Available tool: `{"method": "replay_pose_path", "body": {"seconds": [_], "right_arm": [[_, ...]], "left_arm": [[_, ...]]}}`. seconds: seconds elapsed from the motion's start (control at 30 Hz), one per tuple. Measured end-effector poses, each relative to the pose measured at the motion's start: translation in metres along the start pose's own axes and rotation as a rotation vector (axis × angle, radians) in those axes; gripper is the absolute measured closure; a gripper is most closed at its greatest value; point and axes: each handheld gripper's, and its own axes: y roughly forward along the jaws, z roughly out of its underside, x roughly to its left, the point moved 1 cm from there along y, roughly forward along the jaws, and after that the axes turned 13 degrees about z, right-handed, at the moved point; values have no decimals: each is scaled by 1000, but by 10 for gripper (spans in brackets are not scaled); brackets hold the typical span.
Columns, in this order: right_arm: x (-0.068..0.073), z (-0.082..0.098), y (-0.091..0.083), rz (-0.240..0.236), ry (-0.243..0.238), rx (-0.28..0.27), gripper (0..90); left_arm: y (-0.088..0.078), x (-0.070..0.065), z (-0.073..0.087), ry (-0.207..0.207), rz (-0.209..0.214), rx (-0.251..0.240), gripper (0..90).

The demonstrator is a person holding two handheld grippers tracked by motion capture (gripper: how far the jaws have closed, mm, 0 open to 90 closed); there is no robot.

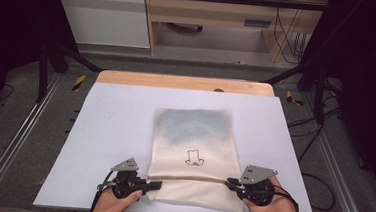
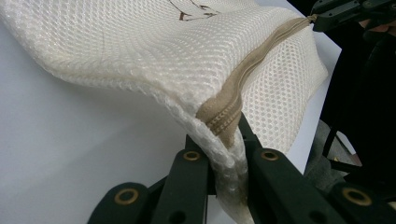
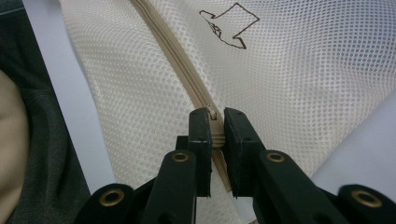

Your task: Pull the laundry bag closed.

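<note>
Cream mesh bag (image 1: pixel 193 151), honeycomb weave, tan zipper (image 3: pixel 187 74), flat on white table (image 1: pixel 109 125) near front edge. Left gripper (image 2: pixel 224 154) clamped on zipper-end corner; right gripper (image 3: pixel 215 128) pinching zipper at opposite end.

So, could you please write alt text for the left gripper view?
Two black jaws of the left gripper pinch the corner of a cream mesh bag at the end of its beige zipper, lifting it off the white table.
</note>
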Motion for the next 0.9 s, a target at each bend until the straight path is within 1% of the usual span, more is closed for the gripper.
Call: {"method": "replay_pose_path", "body": {"seconds": [0.4,0.6,0.9], "right_arm": [[-3,4,-3,9,12,5,820],[-4,6,-4,6,15,-1,820],[-7,9,-6,20,22,8,820]], "left_arm": [[-2,0,-1,2,0,-3,863],[-2,0,-1,5,1,-2,863],[0,-1,-1,8,5,2,863]]}}
